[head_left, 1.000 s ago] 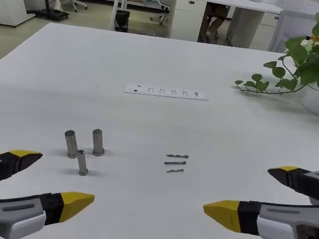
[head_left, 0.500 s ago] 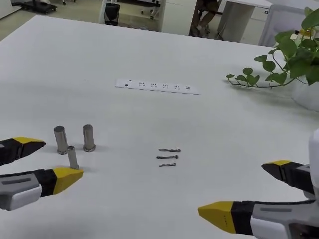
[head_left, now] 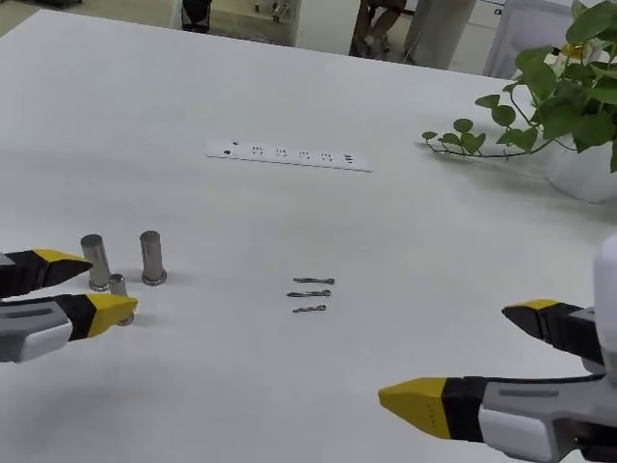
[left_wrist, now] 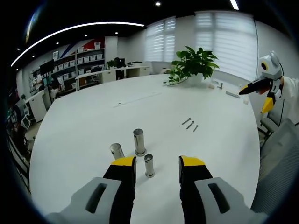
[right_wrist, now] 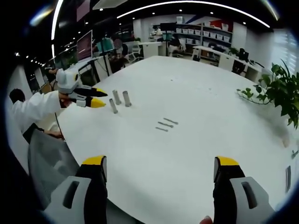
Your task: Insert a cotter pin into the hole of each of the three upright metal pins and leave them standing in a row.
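While the three metal pins are seen standing upright in a tight cluster at the left of the white surface, the left tongs are held open right at them. And look at that: in the left gripper view, the nearest pin, the shortest of the three, is framed between the two yellow-tipped jaws of the left tongs, closer to the jaw on the left of that view, with a gap visible on either side. In the head view the nearer jaw tip is laid across the base of that pin, so contact cannot be judged there. The other two pins are found just behind it, side by side and apart from each other.

Over in the middle of the surface, the three cotter pins are laid flat in a short stack of parallel lines, well apart from the metal pins and untouched. None is seated in a pin hole.

The right tongs are held low at the near right, jaws spread wide, nothing gripped; the same wide gap is shown in the right gripper view, with the cotter pins far ahead.

Further back, a white power strip is laid flat, and a leafy plant is set at the far right.
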The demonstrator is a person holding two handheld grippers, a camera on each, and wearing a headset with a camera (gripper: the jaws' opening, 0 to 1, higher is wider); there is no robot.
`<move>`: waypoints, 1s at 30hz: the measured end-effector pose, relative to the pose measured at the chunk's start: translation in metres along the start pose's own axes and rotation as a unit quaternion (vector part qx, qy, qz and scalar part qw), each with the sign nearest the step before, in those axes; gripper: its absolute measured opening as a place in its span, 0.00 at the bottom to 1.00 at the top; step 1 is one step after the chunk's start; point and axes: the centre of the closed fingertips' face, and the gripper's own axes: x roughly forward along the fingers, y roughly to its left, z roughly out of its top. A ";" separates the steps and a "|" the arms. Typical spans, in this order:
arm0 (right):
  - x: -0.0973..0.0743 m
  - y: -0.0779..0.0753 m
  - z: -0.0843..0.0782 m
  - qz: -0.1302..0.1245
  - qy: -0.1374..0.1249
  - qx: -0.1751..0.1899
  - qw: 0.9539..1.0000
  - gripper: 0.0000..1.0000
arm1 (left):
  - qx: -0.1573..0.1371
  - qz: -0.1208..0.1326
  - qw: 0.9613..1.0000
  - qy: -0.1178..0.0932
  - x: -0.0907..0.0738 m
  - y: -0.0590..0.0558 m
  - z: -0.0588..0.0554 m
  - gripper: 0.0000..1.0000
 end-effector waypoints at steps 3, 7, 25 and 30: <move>0.000 0.000 0.001 -0.001 0.003 -0.004 1.000 0.93 | 0.009 -0.002 1.000 0.014 0.007 0.004 -0.007 0.33; 0.004 0.003 0.003 0.014 -0.007 0.019 1.000 0.94 | 0.008 -0.005 1.000 0.019 0.014 0.006 -0.012 0.31; 0.010 0.002 -0.005 0.009 0.011 0.027 1.000 0.93 | 0.040 -0.015 0.998 0.044 0.037 0.015 -0.028 0.21; 0.009 0.000 -0.004 0.005 0.010 0.028 1.000 0.93 | 0.035 -0.018 0.999 0.033 0.039 0.016 -0.027 0.13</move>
